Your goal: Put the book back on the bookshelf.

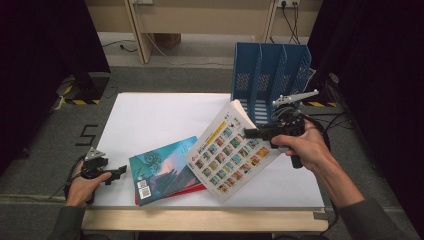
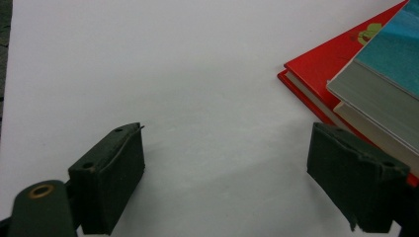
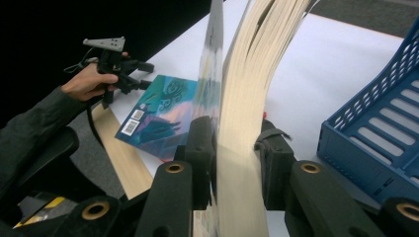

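High view: right gripper [image 1: 252, 133] is clamped on the near-right edge of a thick white book [image 1: 230, 150] whose cover is a grid of small coloured pictures. The book is tilted, its gripped edge lifted off the white table sheet [image 1: 160, 112] and its low corner resting toward the front of the table. The landmark for all positions below is the blue file rack [image 1: 270, 80], which stands at the back right of the sheet.

Book position: just in front of the rack and slightly left of it; its upper corner is near the rack's front edge. Whether the two touch cannot be told.

Right gripper view: both black pads press the book's block of cream pages from either side, the cover on the left pad and pages fanning upward. The rack's slotted blue wall [image 3: 380, 133] sits close at right.

Farther from the rack, toward the front left, a teal-covered book [image 1: 162, 172] lies flat on a red book [image 1: 192, 190]. The white book's low corner overlaps their right side.

Left gripper [image 1: 117, 172] is well apart from the rack, at the front left edge of the sheet, held in the person's left hand [image 1: 82, 187]. Left gripper view: jaws stand apart with bare sheet between them, nothing held. The red book [image 2: 326, 69] and the teal one's page edge [image 2: 375, 98] lie just beyond the right pad.
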Demonstrator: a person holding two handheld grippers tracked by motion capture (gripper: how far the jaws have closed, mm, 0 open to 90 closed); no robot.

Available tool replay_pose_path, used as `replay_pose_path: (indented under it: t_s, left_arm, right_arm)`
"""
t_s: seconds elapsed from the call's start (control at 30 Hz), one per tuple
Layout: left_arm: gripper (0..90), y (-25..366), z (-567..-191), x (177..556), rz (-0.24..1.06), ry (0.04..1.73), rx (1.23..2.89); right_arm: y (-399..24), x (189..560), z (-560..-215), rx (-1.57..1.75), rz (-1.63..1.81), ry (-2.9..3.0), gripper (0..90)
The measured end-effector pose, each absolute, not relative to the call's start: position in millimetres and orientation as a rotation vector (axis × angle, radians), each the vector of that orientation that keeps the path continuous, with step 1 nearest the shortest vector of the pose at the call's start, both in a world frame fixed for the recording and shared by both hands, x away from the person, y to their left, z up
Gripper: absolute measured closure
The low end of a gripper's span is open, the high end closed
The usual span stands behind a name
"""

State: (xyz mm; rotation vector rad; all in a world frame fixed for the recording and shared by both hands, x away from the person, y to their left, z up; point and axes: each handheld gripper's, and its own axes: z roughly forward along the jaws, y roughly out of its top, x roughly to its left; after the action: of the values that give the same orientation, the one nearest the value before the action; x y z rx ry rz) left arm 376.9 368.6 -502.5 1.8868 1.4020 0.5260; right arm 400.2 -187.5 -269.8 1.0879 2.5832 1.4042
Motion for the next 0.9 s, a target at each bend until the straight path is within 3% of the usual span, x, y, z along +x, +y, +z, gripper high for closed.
replay_pose_path:
  t_s: [0.9]
  left_arm:
    - [13.5, 369.8, -502.4, 377.1, 0.513, 1.402, 1.881]
  right_arm:
    - [-219.6, 397.5, -260.2, 1.177, 1.187, 2.508, 74.4]
